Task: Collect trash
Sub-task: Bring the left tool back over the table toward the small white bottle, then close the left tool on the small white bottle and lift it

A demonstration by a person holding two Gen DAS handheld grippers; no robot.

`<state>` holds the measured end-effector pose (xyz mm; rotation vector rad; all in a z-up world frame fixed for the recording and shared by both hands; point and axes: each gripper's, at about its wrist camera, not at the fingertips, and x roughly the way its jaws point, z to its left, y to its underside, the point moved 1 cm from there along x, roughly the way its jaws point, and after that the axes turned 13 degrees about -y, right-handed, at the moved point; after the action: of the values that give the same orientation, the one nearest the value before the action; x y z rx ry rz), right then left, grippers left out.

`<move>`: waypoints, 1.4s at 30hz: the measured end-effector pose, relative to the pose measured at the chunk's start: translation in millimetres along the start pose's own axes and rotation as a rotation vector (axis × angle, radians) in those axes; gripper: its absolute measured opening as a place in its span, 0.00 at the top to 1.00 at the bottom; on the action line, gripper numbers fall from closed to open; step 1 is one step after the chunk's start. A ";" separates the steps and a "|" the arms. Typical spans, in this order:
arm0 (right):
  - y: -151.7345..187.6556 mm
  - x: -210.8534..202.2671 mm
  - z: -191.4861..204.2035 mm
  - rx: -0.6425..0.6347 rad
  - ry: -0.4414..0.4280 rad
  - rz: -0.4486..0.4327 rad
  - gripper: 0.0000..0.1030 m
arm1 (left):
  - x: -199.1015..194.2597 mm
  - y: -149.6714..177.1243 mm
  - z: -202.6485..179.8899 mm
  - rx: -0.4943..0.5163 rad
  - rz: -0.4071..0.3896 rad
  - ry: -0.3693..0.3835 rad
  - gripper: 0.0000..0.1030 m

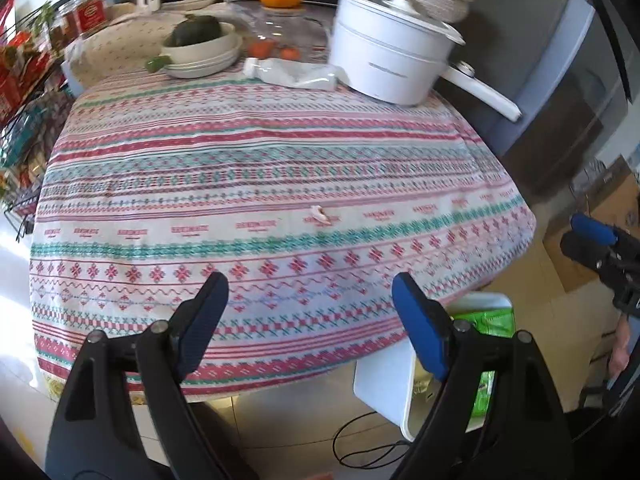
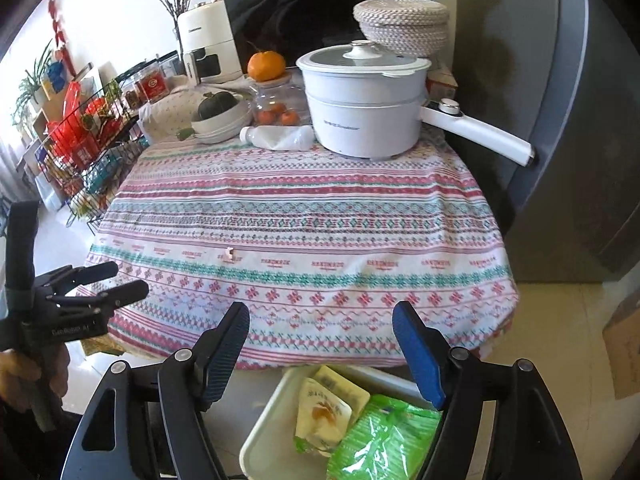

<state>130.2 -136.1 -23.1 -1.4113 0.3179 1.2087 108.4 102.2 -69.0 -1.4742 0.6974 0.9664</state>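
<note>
Hovering with nothing held, your left gripper (image 1: 310, 312) and right gripper (image 2: 320, 344) gape wide above the bin (image 2: 264, 420); beyond it, mid-tablecloth (image 2: 360, 208), lies a small scrap (image 2: 231, 255), likely light and flimsy, so pinch its middle.

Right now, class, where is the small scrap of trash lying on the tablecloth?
The scrap lies alone on the tablecloth, left of centre in the right wrist view, on the band of printed words, well in front of the plastic bottle.

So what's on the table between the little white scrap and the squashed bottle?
Nothing, just bare striped tablecloth between the scrap and the bottle, clearest in the right wrist view.
</note>
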 end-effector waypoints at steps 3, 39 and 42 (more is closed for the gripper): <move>-5.1 6.9 3.5 -0.001 -0.003 0.001 0.27 | 9.8 -6.6 10.3 -0.049 0.020 0.007 0.19; -5.6 29.5 -70.9 0.012 0.057 0.094 0.27 | 269.0 -265.2 -27.8 -0.666 0.071 -0.181 0.21; -5.2 31.0 -67.6 0.002 0.053 0.096 0.27 | 270.4 -262.3 -12.4 -0.739 0.012 -0.097 0.34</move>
<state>179.0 -178.7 -60.0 -1.4416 0.4278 1.2495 465.7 155.5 -176.6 -2.0360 0.2749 1.3799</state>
